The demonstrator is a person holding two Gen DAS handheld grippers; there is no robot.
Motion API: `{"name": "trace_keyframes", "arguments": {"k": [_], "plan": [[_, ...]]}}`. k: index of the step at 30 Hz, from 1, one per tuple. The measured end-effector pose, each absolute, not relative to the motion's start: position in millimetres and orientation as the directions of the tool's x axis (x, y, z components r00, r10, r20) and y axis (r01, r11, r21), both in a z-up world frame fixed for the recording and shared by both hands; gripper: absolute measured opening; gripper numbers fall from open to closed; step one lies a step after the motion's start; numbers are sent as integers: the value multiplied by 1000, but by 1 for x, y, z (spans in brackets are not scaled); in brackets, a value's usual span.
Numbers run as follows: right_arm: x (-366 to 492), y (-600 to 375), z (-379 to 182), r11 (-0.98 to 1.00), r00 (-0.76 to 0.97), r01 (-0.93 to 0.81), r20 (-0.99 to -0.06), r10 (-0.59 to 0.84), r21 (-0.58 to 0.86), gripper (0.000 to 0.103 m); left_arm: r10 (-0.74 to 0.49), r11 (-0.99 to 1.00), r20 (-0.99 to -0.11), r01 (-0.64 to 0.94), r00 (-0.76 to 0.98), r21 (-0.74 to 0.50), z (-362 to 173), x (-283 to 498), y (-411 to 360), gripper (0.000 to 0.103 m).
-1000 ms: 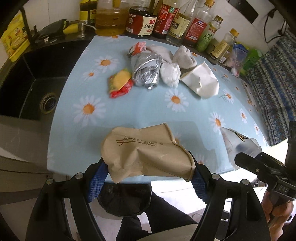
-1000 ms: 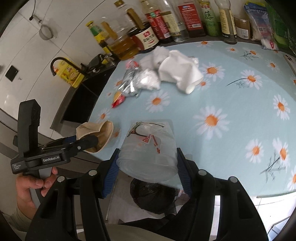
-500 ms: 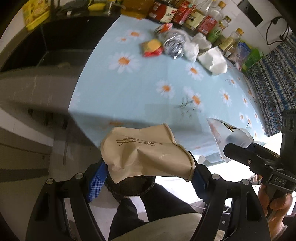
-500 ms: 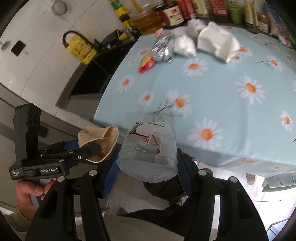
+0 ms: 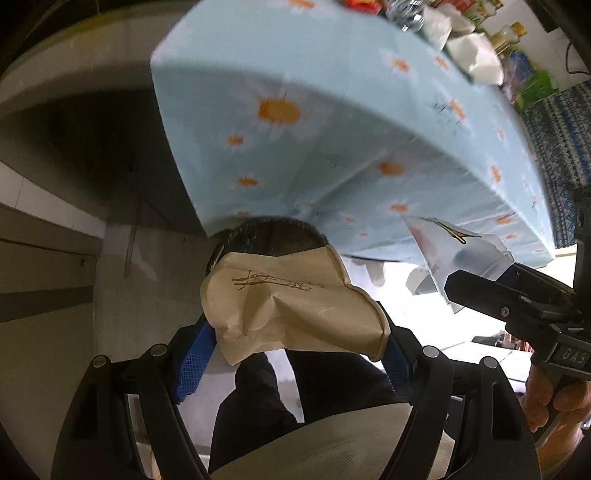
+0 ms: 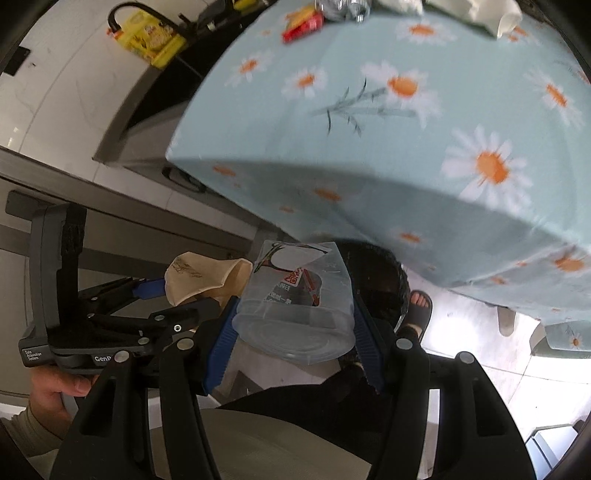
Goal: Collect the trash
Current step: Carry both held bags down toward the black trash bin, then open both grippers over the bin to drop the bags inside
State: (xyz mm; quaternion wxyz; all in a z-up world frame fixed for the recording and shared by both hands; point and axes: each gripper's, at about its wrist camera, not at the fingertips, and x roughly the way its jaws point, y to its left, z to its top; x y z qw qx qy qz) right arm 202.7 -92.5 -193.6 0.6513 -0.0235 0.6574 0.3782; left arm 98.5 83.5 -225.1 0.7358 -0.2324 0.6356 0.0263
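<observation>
The left claw [image 5: 295,332] is clamped on a crumpled paper cup [image 5: 291,306], and the right claw [image 6: 295,321] is clamped on a squashed clear plastic cup [image 6: 295,299]. A second ago both hung over the near edge of the table [image 5: 332,110]; now they have dropped below that edge and sit just above a dark bin [image 6: 384,273] on the floor. The carry looks nearly done, so letting go comes next. More trash [image 6: 303,26] waits along the table's far edge.
</observation>
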Motion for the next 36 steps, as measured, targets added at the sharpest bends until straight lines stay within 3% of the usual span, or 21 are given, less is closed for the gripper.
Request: {"name": "trace_keyframes", "arguments": {"k": [17,21,36], "plan": [[202,-82,-225,741,-195,-500,-892,408,449,60,-303,879,-949,-359,88,-314,-271,96,81,78],[207,-87,-222,748,-188,-480,-887,423,458,77,-313,870,-947,-381,68,-314,-277,101,82,83],[214,-94,-215,757,-166,-464,-885,435,460,77,-293,868,-953,-397,73,-297,-272,101,90,86]]}}
